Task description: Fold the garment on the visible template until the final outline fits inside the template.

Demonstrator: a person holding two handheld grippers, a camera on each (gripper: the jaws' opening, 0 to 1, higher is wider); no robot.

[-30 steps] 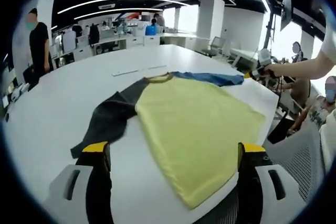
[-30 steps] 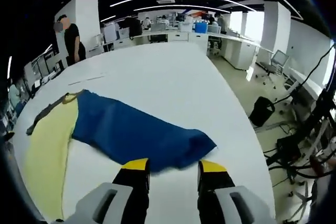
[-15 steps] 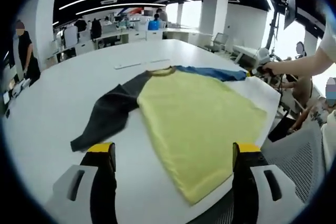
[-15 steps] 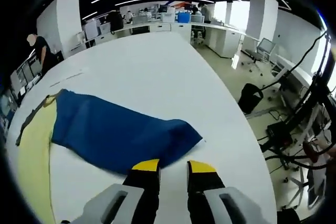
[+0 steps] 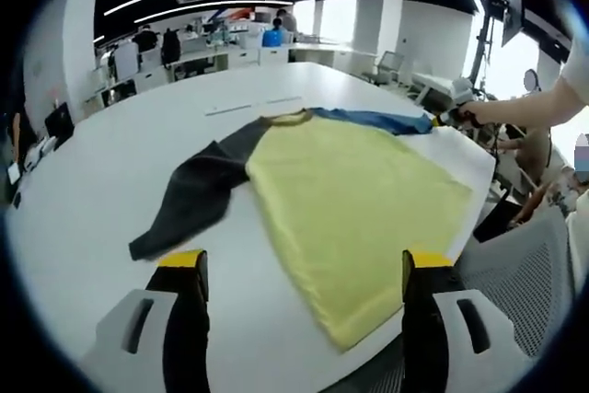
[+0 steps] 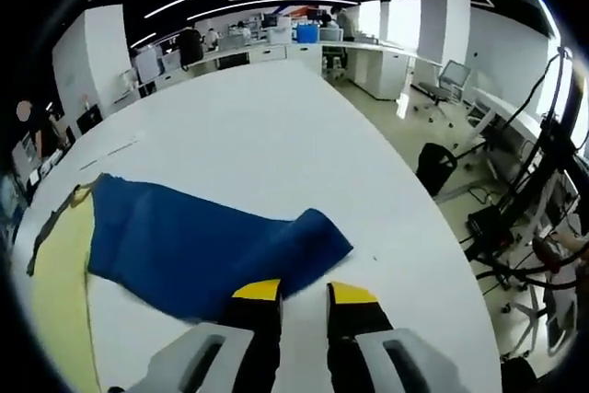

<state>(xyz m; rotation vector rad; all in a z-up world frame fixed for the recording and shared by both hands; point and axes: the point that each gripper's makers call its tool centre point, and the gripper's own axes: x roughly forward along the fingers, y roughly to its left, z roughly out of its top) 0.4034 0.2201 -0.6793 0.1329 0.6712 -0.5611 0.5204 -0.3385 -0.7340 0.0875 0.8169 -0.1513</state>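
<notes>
A long-sleeved shirt lies flat on the white table (image 5: 83, 181). Its yellow body (image 5: 350, 200) faces me, with a dark grey sleeve (image 5: 198, 195) spread left and a blue sleeve (image 5: 377, 120) stretched to the far right. My left gripper (image 5: 302, 269) hovers open and wide before the shirt's hem, holding nothing. My right gripper (image 6: 304, 290) has its jaws drawn close on the near edge of the blue sleeve (image 6: 193, 241), whose cuff end is bunched up. In the left gripper view, the right gripper (image 5: 448, 117) sits at that sleeve's end, held by a person's hand.
Thin pale strips (image 5: 248, 106) lie on the table beyond the collar. A grey mesh chair (image 5: 525, 283) stands at the table's near right edge. Desks, chairs and cables fill the floor past the table's right edge (image 6: 433, 255). People stand at far desks.
The right gripper's jaws narrowed onto the blue sleeve's edge, and the cuff has bunched upward. The left gripper's view drifted slightly, and its jaws stay wide.
</notes>
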